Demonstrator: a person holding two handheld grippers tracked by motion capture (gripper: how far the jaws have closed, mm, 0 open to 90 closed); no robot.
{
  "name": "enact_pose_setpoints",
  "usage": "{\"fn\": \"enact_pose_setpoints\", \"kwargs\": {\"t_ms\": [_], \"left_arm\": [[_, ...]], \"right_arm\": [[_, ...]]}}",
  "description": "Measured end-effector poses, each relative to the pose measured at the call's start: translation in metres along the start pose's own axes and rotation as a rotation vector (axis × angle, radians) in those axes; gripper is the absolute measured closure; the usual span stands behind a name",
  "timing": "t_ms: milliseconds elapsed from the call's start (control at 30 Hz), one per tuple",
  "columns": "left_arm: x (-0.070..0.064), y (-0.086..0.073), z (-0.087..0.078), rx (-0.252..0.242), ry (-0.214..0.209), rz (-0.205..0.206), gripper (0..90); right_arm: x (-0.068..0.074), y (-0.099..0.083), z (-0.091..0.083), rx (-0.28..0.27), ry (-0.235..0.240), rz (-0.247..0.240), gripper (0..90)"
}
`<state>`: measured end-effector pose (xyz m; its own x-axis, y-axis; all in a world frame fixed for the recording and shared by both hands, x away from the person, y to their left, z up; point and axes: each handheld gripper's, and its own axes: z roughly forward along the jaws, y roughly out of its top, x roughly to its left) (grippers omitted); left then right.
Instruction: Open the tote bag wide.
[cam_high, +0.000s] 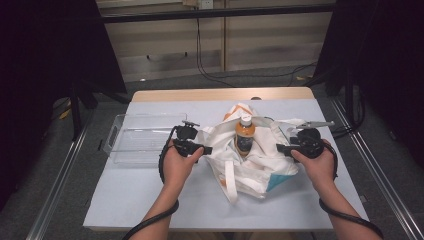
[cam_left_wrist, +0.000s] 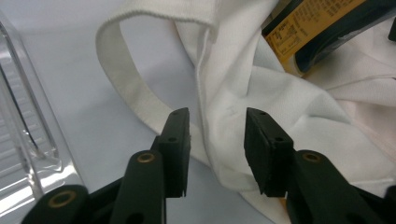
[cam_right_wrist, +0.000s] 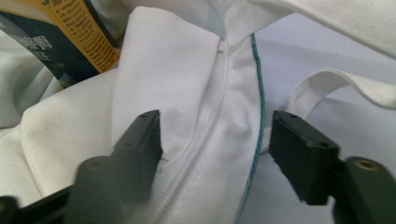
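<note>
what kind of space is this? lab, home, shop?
Probably a lab or data-collection booth, not a home. A lone table under a pale cover stands on grey floor between black curtains, with metal rails alongside and cables running along the back wall. A hand-held gripper works a bag.

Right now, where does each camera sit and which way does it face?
High view: above the person's side of the table, looking forward and down at the white cloth bag, the bottle and the clear tray; both forearms and hands show.
Left gripper view: rides the left claw, facing the bag's side seam; its open black jaws show.
Right gripper view: rides the right claw, facing the bag's teal-edged seam; its open jaws show.
Shared: both gripper views catch the bottle's yellow label.
</note>
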<state>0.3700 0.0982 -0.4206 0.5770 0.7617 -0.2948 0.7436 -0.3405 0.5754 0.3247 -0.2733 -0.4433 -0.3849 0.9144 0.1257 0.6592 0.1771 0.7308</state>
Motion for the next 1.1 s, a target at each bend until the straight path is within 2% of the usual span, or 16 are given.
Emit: {"fn": "enact_pose_setpoints", "kwargs": {"t_ms": [33, 67, 133, 200, 267, 467, 1100], "left_arm": [[-0.001, 0.001, 0.0, -0.007, -0.001, -0.004, 55.8], [-0.001, 0.002, -0.002, -0.007, 0.004, 0.004, 54.2], [-0.003, 0.005, -0.003, -0.007, 0.005, 0.014, 52.5], [-0.004, 0.007, -0.004, -0.017, 0.017, 0.013, 46.6], [-0.005, 0.01, -0.005, -0.023, 0.016, 0.02, 42.6], [-0.01, 0.015, -0.007, -0.046, 0.023, 0.026, 32.6], [-0.02, 0.029, -0.017, -0.079, 0.008, 0.05, 26.7]], "right_arm": [[0.0, 0.0, -0.001, 0.007, -0.008, 0.008, 28.0], [-0.001, 0.0, -0.001, 0.011, -0.009, 0.009, 27.2], [-0.001, -0.002, -0.004, -0.003, -0.008, 0.017, 23.3], [-0.002, -0.003, -0.006, -0.011, -0.02, 0.018, 18.7], [-0.003, -0.003, -0.007, -0.017, -0.03, 0.011, 17.0], [-0.005, 0.0, -0.011, -0.006, -0.018, 0.011, 11.9], [0.002, 0.004, -0.015, -0.005, 0.009, 0.003, 8.4]]}}
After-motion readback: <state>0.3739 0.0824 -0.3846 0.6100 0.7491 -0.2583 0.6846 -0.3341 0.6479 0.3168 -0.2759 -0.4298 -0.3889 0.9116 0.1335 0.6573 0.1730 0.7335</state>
